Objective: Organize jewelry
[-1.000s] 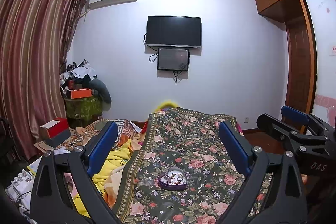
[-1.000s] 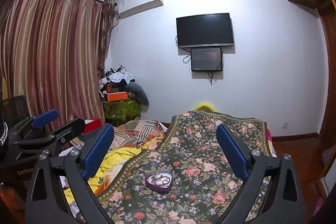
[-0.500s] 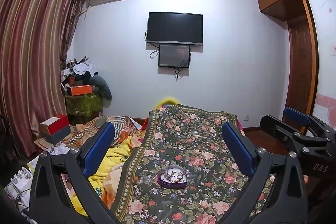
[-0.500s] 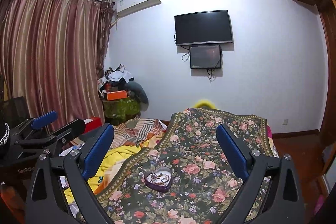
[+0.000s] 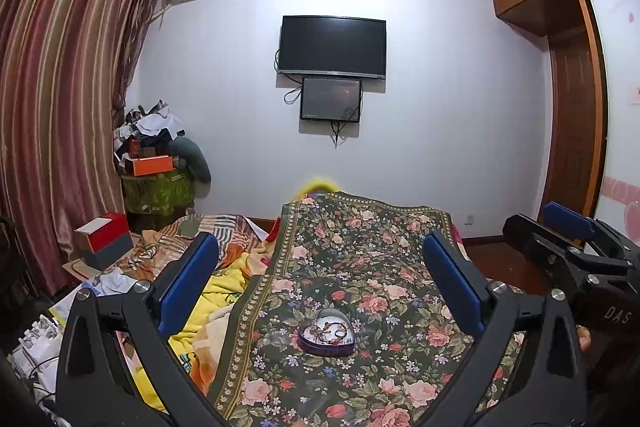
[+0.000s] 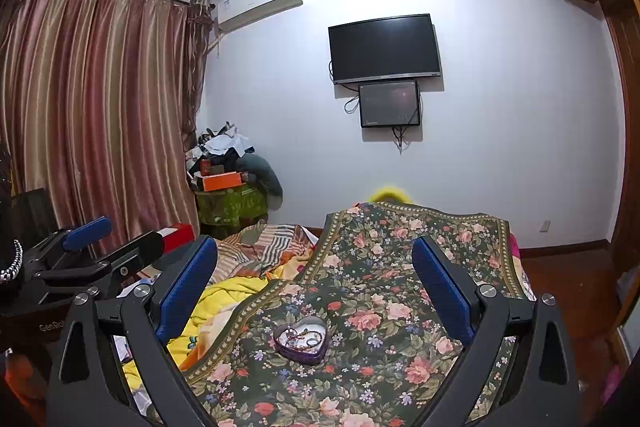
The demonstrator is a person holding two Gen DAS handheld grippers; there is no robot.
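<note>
A purple heart-shaped box [image 5: 326, 333] with several bracelets and rings inside lies open on a dark floral cloth [image 5: 376, 259] over the bed; it also shows in the right wrist view [image 6: 301, 339]. My left gripper [image 5: 320, 271] is open and empty, held above and short of the box. My right gripper [image 6: 314, 269] is open and empty, likewise short of the box. The right gripper also shows in the left wrist view [image 5: 568, 239], and the left gripper in the right wrist view [image 6: 112, 247].
A yellow blanket [image 5: 224, 291] and striped bedding lie left of the cloth. A red and grey box [image 5: 104, 239] sits at the left. A cluttered green stand [image 5: 160, 179] stands by the curtain. A TV [image 5: 332, 45] hangs on the far wall.
Both views have shifted slightly, the box sitting a little higher between the fingers. Both grippers stay open and empty.
</note>
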